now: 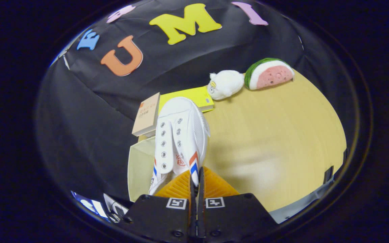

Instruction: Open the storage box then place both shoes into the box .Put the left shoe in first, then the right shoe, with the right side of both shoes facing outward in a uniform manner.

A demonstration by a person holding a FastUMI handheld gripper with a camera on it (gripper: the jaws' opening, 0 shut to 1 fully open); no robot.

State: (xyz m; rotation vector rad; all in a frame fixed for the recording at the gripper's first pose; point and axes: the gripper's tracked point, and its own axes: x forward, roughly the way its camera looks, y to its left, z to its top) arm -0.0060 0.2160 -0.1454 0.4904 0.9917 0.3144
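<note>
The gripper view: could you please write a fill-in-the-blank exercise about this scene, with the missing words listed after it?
1. The gripper is shut on the side of a white ____.
2. The shoe hangs over the open storage ____.
3. Beyond the shoe, a yellow book lies flat on the ____.
4. Beside the white plush toy lies a plush slice of ____.

Missing words: shoe; box; table; watermelon

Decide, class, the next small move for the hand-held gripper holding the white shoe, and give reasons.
Probably lower it. The hand-held gripper is shut on the white shoe, pinching its side wall, and the shoe hangs over the open storage box beside the table.
</note>
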